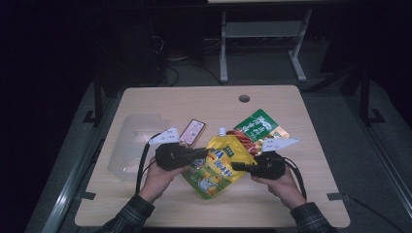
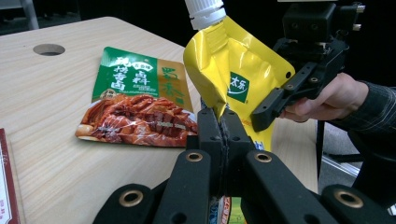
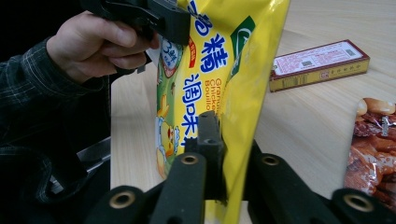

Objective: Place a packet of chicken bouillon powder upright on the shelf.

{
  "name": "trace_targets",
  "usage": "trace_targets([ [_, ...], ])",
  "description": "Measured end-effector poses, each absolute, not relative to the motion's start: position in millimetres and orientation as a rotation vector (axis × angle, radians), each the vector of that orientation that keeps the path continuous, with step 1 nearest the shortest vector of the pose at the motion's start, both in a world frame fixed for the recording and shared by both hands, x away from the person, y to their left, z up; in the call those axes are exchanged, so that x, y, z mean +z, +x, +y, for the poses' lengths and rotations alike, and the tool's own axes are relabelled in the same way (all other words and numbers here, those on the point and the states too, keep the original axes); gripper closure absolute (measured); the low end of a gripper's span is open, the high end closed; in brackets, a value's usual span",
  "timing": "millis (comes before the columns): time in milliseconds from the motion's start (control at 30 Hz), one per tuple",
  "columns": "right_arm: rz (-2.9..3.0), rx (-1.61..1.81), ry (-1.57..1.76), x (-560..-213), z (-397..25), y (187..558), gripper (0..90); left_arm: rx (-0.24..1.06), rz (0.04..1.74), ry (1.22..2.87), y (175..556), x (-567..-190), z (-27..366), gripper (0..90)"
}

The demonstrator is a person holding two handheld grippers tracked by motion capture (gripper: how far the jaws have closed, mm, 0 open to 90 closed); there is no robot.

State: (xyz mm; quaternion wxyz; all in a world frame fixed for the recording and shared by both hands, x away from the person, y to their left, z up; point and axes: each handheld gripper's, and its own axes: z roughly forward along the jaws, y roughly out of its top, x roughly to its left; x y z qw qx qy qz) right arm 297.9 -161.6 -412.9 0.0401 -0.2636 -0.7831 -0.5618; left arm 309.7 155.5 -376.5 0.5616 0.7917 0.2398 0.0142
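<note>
Yellow pouch held above table centre, between both grippers. Left gripper clamped on pouch left edge; right gripper clamped on right edge. Long axis runs spout-far to base-near. Both hands equally near. Clear bin lies left.

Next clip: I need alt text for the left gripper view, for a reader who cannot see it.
The left gripper, jaws shut, pinches one edge of a yellow pouch with a white cap, held up above a wooden table. The right gripper clamps the pouch's other edge. A green packet of red meat lies flat behind.
</note>
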Motion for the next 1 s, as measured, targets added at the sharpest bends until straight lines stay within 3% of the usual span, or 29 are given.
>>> trace_targets([
  [400, -2.443, -1.678, -0.773, -411, -156, 303, 90.0, 0.082, 0.587, 1.897, 306, -381, 160, 84.6],
  [467, -2.437, -1.688, -0.745, -410, -157, 303, 90.0, 0.095, 0.605, 1.907, 305, -379, 162, 78.2],
  [667, -2.461, -1.692, -0.714, -402, -158, 299, 90.0, 0.221, 0.616, 1.993, 297, -372, 168, 46.9],
  [1000, -2.478, -1.705, -0.743, -389, -163, 303, 90.0, 0.155, 0.611, 2.074, 271, -391, 180, 32.0],
])
